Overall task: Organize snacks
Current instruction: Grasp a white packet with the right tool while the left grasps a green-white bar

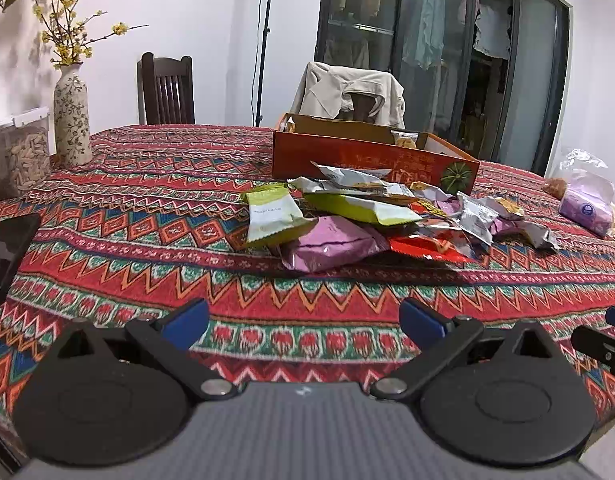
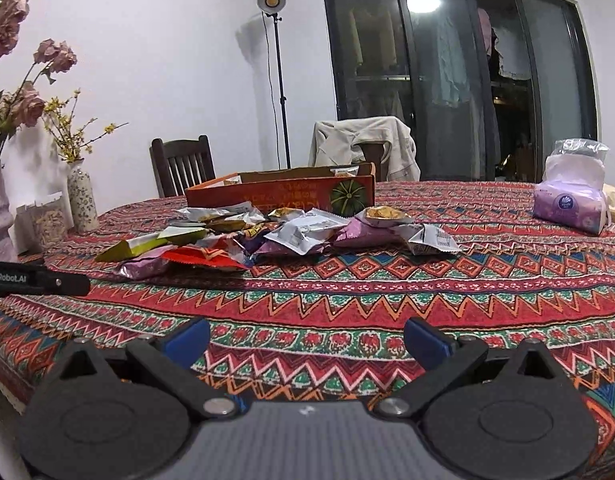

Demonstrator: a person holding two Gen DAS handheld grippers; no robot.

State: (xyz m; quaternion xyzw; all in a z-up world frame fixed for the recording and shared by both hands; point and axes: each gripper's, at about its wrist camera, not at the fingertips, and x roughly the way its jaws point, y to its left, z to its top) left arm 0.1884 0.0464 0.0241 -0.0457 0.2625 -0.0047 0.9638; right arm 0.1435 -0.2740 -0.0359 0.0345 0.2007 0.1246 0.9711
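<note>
In the left wrist view, the left tool [image 1: 303,322] is held wide open and nothing is gripped. The snack packets [image 1: 371,220] are piled on the desk [image 1: 147,208], just in front of the orange box [image 1: 371,156].

In the right wrist view, the right tool [image 2: 305,338] is spread wide and empty too. The slippery packets could be pushed off the heap if one is pinched badly.
</note>
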